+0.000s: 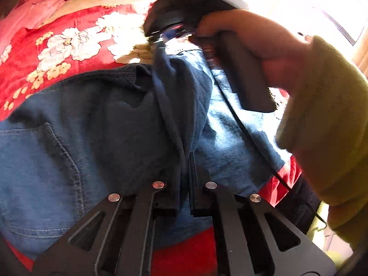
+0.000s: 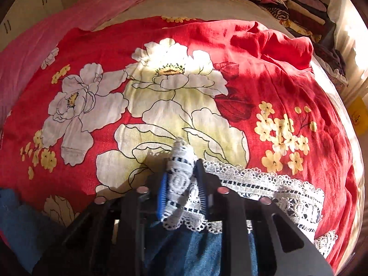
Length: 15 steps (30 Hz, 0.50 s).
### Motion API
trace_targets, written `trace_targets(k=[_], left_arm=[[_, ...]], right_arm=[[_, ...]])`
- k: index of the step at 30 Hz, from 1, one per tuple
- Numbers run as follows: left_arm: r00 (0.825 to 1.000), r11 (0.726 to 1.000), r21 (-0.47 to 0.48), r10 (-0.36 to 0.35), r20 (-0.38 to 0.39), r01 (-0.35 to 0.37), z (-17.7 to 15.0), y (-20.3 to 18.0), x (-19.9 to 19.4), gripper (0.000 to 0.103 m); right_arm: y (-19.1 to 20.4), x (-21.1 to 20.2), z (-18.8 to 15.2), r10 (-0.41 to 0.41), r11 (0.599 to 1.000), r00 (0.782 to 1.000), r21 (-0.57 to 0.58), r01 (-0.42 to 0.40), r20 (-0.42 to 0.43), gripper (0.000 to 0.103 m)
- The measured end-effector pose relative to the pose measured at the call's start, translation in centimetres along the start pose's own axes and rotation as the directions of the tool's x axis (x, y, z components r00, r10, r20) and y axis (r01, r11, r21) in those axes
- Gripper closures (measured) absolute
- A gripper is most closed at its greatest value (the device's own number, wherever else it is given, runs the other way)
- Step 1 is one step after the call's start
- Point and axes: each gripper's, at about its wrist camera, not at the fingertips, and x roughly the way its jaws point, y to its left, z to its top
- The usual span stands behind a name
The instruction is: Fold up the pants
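Writing: no readable brand, label or lettering on the clothes or tools; yellow object (image 2: 357,116) at the far right edge carries dark marks too small to read.
Blue denim pants (image 1: 96,124): spread on the red floral bedspread (image 2: 264,69), close under both tools; stitched back pocket (image 1: 46,172) at lower left in the left wrist view.
Long axis of the pants: from the near tool away toward the other tool, along a raised dark ridge of denim; the right wrist view shows the far end, at the lace.
White lace hem (image 2: 264,188): edge of the denim, running rightward across the bedspread, one end bunched upright.
Left gripper (image 1: 184,172): pressed together on the raised fold of denim, cloth pinched between the black fingers.
Right gripper (image 2: 180,184): pinching the bunched lace hem between a blue pad (image 2: 162,195) and a black ribbed finger (image 2: 203,188).
Right hand (image 1: 264,53): wrapped around the black handle of its tool, mustard-yellow sleeve (image 1: 329,126) behind it, black cable (image 1: 248,135) trailing over the denim.
Surroundings: pink cloth (image 2: 69,27) on the far left of the bed; stacked folded clothes (image 2: 287,2) at the far right; strong sunlight from the right.
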Motion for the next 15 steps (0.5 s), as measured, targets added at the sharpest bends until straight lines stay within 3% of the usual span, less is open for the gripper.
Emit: trace_targets(k=[5,9,10,13,15], left_arm=[[1.0,1.0,0.017,0.026,0.01,-0.026,0.0,0.0,-0.5,0.092],[0.998,0.997,0.033,0.062,0.025,-0.063,-0.2,0.0,-0.8,0.086],[0.997,0.997,0.034,0.068,0.03,-0.069,-0.1,0.3,-0.9,0.086],[0.996,0.996,0.055,0.072,0.059,-0.075,-0.3,0.3,-2.0,0.103],[0.996,0.996,0.068,0.057,0.075,-0.063,-0.1,0.4,-2.5,0.103]], right_arm=[[-5.3,-7.0,-2.2,0.083,0.989,0.99,0.114,-0.096,0.117,0.092],[-9.5,-12.6,-5.7,0.09,0.975,0.977,0.185,-0.127,0.192,0.092],[-10.4,-13.6,-6.8,0.093,0.971,0.974,0.198,-0.134,0.205,0.092],[-12.7,-16.3,-10.9,0.127,0.95,0.966,0.253,-0.184,0.226,0.092],[-13.7,-17.4,-13.7,0.139,0.939,0.965,0.281,-0.2,0.223,0.092]])
